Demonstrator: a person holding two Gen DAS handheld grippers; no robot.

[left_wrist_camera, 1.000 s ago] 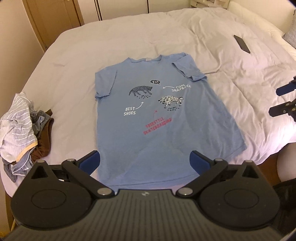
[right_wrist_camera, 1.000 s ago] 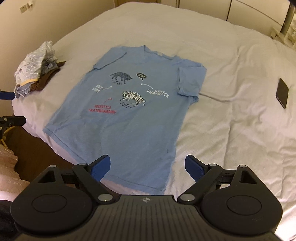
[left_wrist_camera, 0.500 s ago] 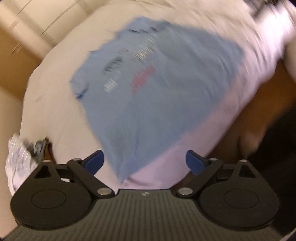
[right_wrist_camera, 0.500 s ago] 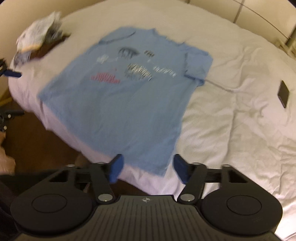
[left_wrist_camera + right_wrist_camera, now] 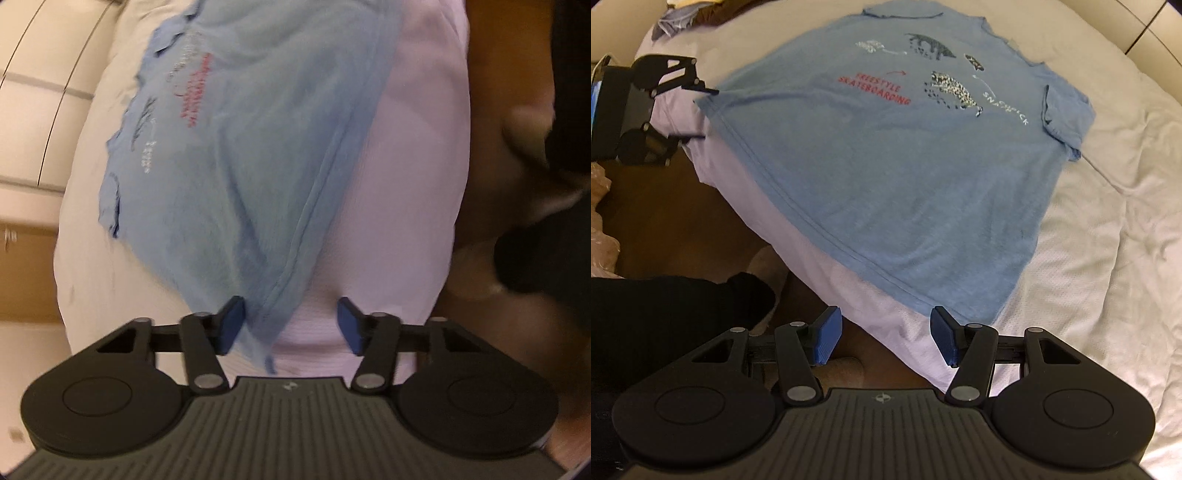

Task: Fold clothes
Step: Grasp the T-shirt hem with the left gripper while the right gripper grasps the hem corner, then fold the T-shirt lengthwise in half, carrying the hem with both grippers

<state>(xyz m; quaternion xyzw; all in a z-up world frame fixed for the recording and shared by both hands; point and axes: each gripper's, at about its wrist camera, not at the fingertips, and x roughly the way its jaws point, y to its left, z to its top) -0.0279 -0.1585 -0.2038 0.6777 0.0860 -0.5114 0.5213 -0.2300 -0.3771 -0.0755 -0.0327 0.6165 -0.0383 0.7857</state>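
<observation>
T-shirt: a light blue T-shirt (image 5: pixel 905 177) lies flat and face up on the bed, its hem running along the near edge of the mattress, its collar at the far side. The print shows two spotted animals and the red words "FREESTYLE SKATEBOARDING".
Bed: white bedding (image 5: pixel 1108 240), creased to the right of the shirt; the sheet drops over the near edge, below the hem.
Left gripper: the left gripper (image 5: pixel 291 328) sits at the shirt's near left hem corner (image 5: pixel 267 332). Its blue pads stand apart, and the corner of cloth lies between them, close against the left pad (image 5: pixel 231 328). The fabric there is bunched into a ridge. The wrist view is blurred, so I cannot tell whether the cloth is touched. From the right wrist view the same tool (image 5: pixel 665 107) shows side on at the bed's left edge, its two finger tips spread, one above and one below the hem corner.
Right gripper: the right gripper (image 5: pixel 886 339) hangs at the near edge of the bed, pads wide apart, holding nothing. The right hem corner (image 5: pixel 982 314) of the shirt lies just beyond its right pad (image 5: pixel 943 338), apart from it.
Sleeve: the shirt's right-hand short sleeve (image 5: pixel 1067 118) lies spread on the bedding.
Other clothes: a small heap of clothes (image 5: pixel 690 14) sits at the far left of the bed, well apart from the shirt.
Person: a dark-clothed leg (image 5: pixel 665 314) shows below the bed's edge, left of the right gripper.
</observation>
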